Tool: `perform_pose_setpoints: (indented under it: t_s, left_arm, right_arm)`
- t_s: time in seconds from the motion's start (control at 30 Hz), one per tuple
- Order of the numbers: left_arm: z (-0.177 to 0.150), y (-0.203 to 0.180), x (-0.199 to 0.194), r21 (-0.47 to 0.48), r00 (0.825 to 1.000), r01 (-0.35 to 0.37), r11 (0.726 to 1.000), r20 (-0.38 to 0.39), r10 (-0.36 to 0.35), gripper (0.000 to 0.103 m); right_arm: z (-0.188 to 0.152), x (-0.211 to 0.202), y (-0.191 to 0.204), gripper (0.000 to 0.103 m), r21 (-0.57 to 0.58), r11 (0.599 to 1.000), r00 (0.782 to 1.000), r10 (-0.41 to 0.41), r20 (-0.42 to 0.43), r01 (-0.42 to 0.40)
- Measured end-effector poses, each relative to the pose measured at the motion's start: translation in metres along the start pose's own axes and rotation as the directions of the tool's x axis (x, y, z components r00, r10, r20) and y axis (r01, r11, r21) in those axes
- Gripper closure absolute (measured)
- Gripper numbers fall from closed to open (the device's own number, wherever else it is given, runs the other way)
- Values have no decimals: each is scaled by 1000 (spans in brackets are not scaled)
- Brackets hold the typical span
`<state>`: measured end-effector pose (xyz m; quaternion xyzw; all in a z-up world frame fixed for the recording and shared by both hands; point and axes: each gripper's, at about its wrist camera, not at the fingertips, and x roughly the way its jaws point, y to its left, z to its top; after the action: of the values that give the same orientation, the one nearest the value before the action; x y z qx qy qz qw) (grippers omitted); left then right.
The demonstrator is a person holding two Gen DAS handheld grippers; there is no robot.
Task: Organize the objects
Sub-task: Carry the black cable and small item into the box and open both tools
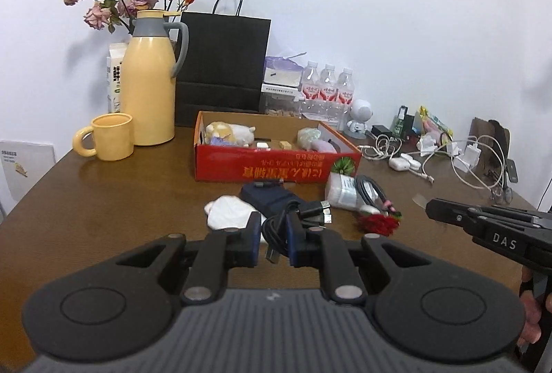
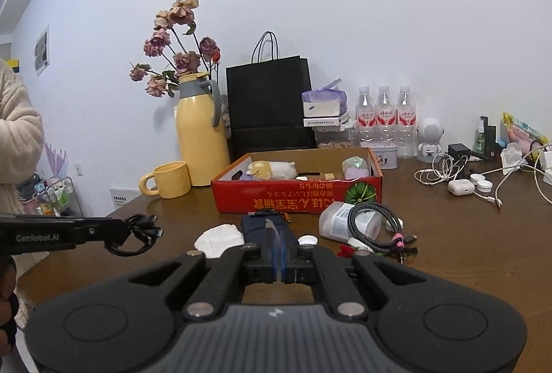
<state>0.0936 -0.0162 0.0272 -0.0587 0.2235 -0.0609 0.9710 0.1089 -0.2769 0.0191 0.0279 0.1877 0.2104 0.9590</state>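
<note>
Already clamped on a coiled black USB cable [image 1: 276,231], the left hand-held gripper [image 1: 272,243] faces the open red cardboard box [image 1: 276,166] straight ahead; the right hand-held gripper [image 2: 278,264] is clenched empty.

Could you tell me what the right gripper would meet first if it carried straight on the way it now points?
Most likely the dark blue pouch, lying directly ahead of the shut right gripper; behind it stands the red cardboard box. Depth is hard to judge here.
</note>
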Motion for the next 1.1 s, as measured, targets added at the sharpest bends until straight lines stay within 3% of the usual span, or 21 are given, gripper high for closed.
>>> perform_pose_setpoints:
  t_s: [0.13,0.27,0.4,0.47,0.53,0.67,0.73,0.77,0.83,0.87,0.93,1.03,1.1]
  left_arm:
    - [35,17,39,19,999,51,999,11,-51,87]
    - [88,34,103,49,998,62,997,6,-63,87]
    - [136,42,194,73,991,104,992,-92,-98,87]
    - [147,42,245,102,984,83,991,-166,-65,87]
    - [146,49,294,126,966,74,989,-257,-39,87]
    - [127,67,354,194,929,-23,981,-360,93,87]
    - [119,76,363,191,921,0,982,-383,75,86]
    - [116,78,363,191,926,8,981,-372,65,85]
    - [112,77,362,223,930,26,974,-362,58,74]
    - [112,76,359,230,931,29,973,-361,58,60]
    - [116,69,349,239,935,16,971,-348,70,54]
    - [131,65,322,228,957,24,973,-288,44,42]
    - [142,59,296,216,972,8,976,-231,44,37]
  right_arm:
    - [27,26,-13,102,12,997,997,70,12,-70]
    - [73,69,-29,102,-4,994,994,111,17,-111]
    - [131,139,-44,102,-61,994,996,89,-6,-89]
    - [160,192,-54,102,-43,994,993,98,-69,-101]
    - [179,250,-60,102,-62,996,989,62,-134,-71]
    - [177,366,-66,102,-112,994,963,-48,-265,19]
    - [164,418,-74,102,-94,995,937,-65,-344,34]
    - [158,436,-77,102,-89,995,927,-81,-366,52]
    - [146,462,-83,101,-64,995,912,-100,-398,81]
    - [142,472,-87,98,-36,996,908,-93,-409,86]
    - [138,481,-94,78,19,996,898,-74,-433,91]
    - [144,469,-94,70,38,996,910,-61,-410,84]
    - [157,444,-90,67,33,997,929,-55,-366,72]
